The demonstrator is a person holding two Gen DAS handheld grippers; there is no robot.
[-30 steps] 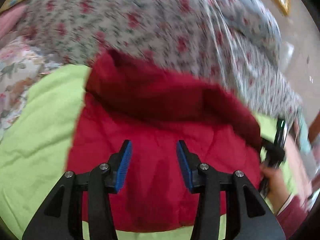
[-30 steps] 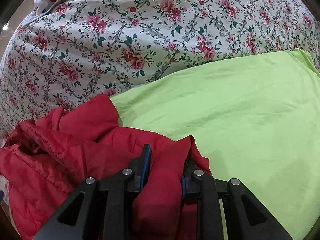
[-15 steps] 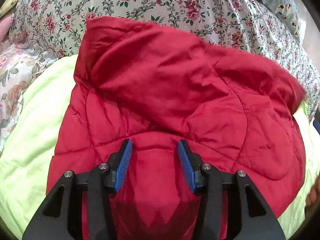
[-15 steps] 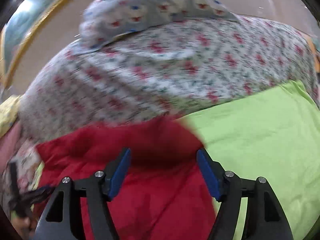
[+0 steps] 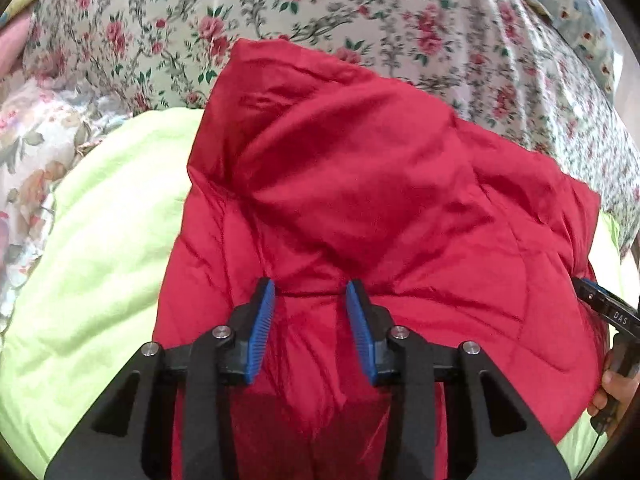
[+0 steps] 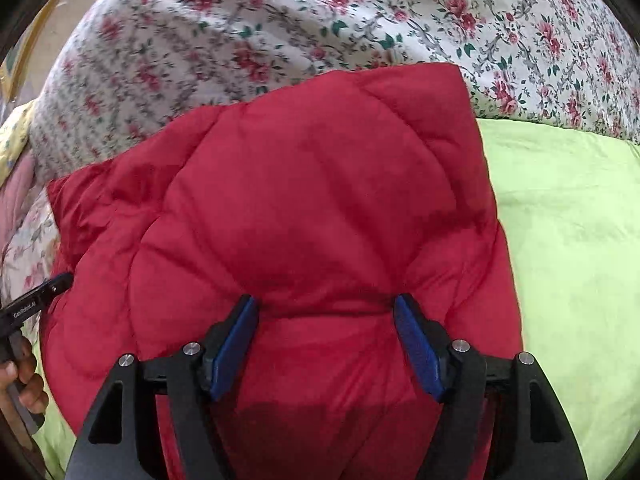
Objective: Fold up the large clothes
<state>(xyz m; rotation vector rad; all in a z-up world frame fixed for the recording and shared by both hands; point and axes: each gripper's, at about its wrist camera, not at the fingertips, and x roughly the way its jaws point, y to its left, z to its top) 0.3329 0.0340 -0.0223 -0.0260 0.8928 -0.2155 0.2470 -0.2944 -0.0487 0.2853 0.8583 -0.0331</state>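
Blue-padded black left gripper [image 5: 310, 322] up close, jaws apart, nothing between them, poised over the puffy red quilted jacket [image 5: 360, 220]. Same for the blue-padded black right gripper [image 6: 326, 342]: jaws spread wider, empty, red fabric beneath. Hard to tell whether either set of pads actually touches the cloth. Jacket lying folded into a bulky block on the lime-green sheet [image 6: 568, 240], near edge hidden behind both tools, sleeves tucked out of sight. At the left-wrist view's right rim, just a sliver of the other tool and a few fingers, cut off by the lens. Mirrored at the right-wrist view's left rim: a black bar with small lettering, too small to read fully, fingers below. Beyond the jacket, white rose-patterned floral bedding [image 6: 360, 16], blurred toward the left. Far corner, a pale blue patterned pillow [image 5: 576, 12], mostly cropped.
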